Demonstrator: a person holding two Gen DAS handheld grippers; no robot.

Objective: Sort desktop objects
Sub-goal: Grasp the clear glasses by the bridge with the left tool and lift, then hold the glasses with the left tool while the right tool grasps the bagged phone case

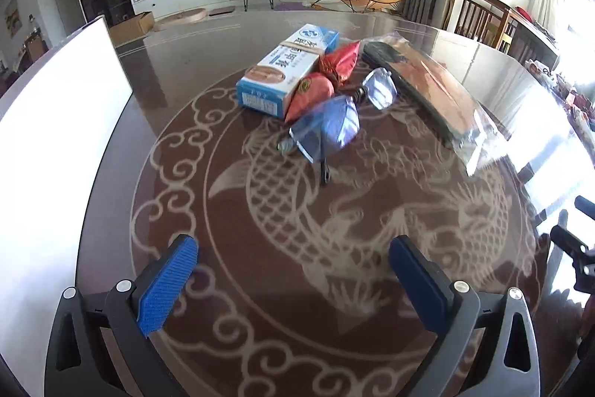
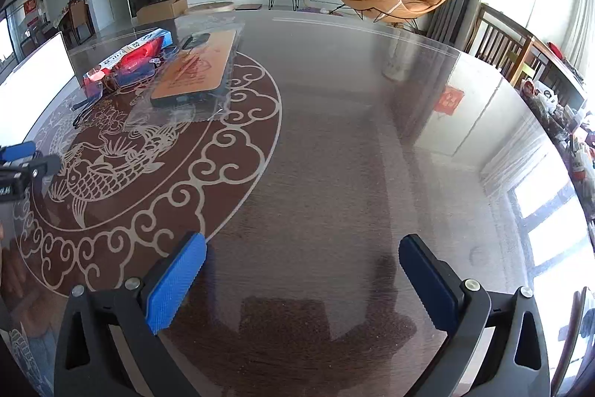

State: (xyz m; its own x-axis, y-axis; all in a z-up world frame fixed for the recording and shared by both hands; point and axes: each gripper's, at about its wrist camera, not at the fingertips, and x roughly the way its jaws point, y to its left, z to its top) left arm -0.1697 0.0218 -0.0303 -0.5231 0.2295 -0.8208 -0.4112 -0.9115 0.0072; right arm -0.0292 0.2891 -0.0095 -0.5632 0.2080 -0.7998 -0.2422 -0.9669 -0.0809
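A: Clustered at twelve o'clock from the left gripper (image 1: pixel 293 279): blue carton (image 1: pixel 286 71), red pouches (image 1: pixel 327 77), glasses (image 1: pixel 346 114), bagged phone case (image 1: pixel 427 88). Unsorted yet.

B: Jaws wide, empty, aimed at the glasses. Probably first pick.

A: Right gripper (image 2: pixel 303 285)?

B: Wide too, over bare surface (image 2: pixel 353 144), pile at ten o'clock. Likely kept clear.

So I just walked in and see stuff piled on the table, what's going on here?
A person holds two grippers over the table, sorting not yet begun. The left gripper and right gripper both have jaws open and empty. The blue box, red pouches, sunglasses and bagged phone case lie clustered, untouched.
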